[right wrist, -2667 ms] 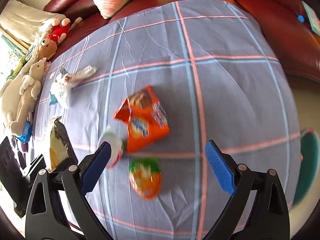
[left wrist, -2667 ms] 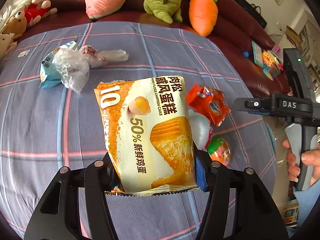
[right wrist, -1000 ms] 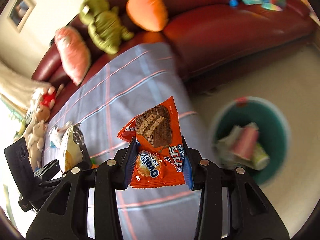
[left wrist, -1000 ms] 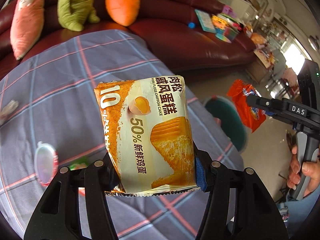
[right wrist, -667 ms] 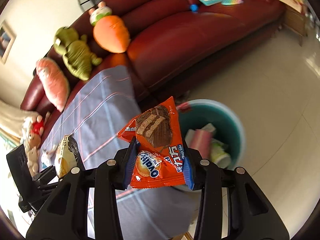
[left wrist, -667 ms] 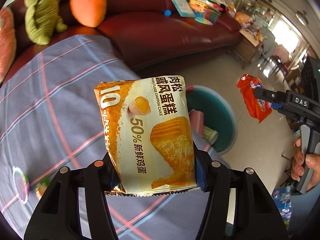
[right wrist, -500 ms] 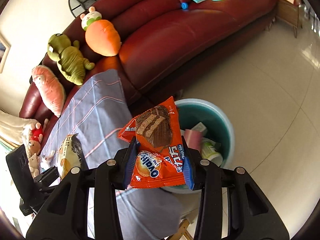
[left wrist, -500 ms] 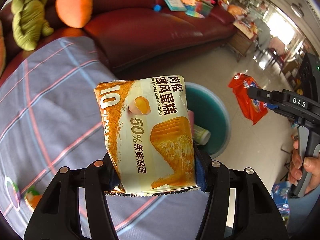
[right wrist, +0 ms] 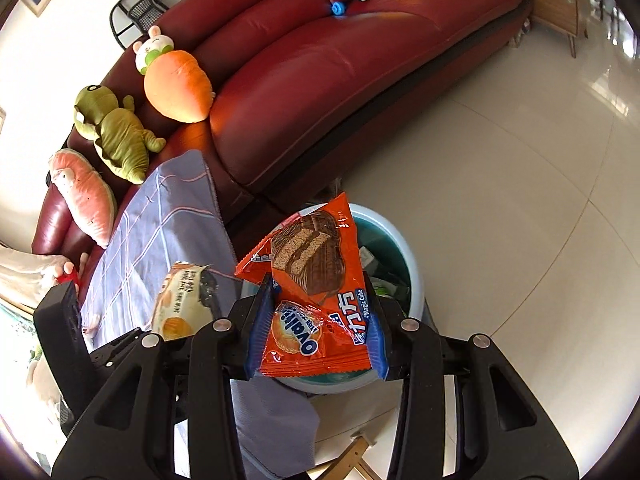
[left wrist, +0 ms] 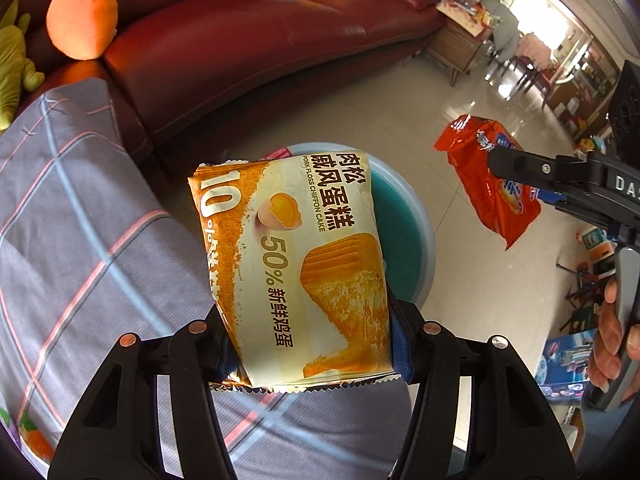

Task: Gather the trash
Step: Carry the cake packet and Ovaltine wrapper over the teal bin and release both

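Note:
My left gripper (left wrist: pixel 310 344) is shut on a cream and orange chiffon cake wrapper (left wrist: pixel 304 264), held upright over the table's corner. Behind the wrapper stands a teal trash bin (left wrist: pixel 404 220) on the floor. My right gripper (right wrist: pixel 314 328) is shut on an orange Ovaltine cake wrapper (right wrist: pixel 316 288), hanging above the same teal trash bin (right wrist: pixel 394 276), which holds some paper trash. The left wrist view shows the orange wrapper (left wrist: pixel 488 184) at the right in the other gripper. The right wrist view shows the cake wrapper (right wrist: pixel 182 300) at the lower left.
The table under a blue plaid cloth (left wrist: pixel 76 220) fills the left. A dark red sofa (right wrist: pixel 320 72) with a carrot plush (right wrist: pixel 176 80) and a green plush (right wrist: pixel 116 136) curves behind. Pale tiled floor (right wrist: pixel 520 200) spreads right. A small orange and green packet (left wrist: pixel 32 428) lies on the cloth.
Both grippers have swung from over the table toward the bin, each keeping its wrapper. The bin has come from the right edge to directly behind the wrappers.

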### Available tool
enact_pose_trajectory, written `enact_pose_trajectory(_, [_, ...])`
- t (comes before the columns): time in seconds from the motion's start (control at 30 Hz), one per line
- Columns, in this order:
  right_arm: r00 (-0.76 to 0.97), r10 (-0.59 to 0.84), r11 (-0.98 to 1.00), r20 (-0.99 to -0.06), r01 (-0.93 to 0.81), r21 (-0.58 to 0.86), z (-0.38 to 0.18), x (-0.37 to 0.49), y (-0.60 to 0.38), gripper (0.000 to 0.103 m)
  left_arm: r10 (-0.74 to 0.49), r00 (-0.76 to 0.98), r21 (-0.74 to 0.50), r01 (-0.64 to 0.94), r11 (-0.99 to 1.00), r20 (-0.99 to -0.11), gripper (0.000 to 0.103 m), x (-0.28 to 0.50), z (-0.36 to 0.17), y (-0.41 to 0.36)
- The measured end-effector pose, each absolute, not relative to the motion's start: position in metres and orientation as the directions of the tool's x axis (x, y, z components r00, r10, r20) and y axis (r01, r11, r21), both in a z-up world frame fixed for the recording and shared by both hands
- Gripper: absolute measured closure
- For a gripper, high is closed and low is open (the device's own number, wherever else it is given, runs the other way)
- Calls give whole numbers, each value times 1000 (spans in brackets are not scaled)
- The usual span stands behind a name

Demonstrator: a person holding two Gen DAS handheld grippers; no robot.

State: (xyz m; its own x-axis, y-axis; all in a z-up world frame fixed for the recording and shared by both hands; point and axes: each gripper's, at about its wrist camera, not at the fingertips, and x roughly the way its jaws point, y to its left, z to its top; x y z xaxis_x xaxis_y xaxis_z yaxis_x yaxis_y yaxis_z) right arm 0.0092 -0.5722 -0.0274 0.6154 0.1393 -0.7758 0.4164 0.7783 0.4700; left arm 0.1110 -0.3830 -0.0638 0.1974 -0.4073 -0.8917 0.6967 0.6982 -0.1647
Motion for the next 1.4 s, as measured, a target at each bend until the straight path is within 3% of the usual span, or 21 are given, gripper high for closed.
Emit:
enact_pose_trajectory(0.07, [613, 138, 778, -778, 420, 468, -28, 10, -574, 64, -402, 200, -158, 697, 699, -893, 41, 113, -66, -389])
enact_pose_trajectory(0.2, [611, 130, 778, -781, 426, 462, -28, 13, -576, 64, -382, 227, -128, 692, 711, -896, 12, 116, -68, -400])
enact_pose_trajectory(0.93, [564, 164, 798, -809, 407, 445, -44, 40, -553, 61, -370, 248, -143, 628, 765, -895, 8, 124, -64, -344])
enact_pose_trajectory(0.97, [558, 164, 800, -814, 407, 440, -46, 42, -551, 55, -371, 251, -144, 623, 769, -894, 8, 125, -62, -343])
enact_pose_trajectory(1.0, [554, 162, 801, -817, 410, 437, -47, 43, -550, 41, -373, 253, -147, 618, 772, -893, 7, 126, -62, -339])
enact_pose_trajectory(1.03, [551, 156, 803, -820, 413, 430, -47, 44, -547, 36, -374, 253, -150, 614, 775, -892, 7, 127, -61, -337])
enact_pose_trajectory(1.3, [503, 127, 812, -855, 443, 381, -47, 42, -535, 20, -386, 239, -177, 599, 781, -891, 7, 127, -59, -320])
enact_pose_trajectory(1.4, [490, 109, 821, -865, 446, 357, -44, 39, -530, 20, -389, 243, -178, 599, 781, -888, 7, 125, -56, -313])
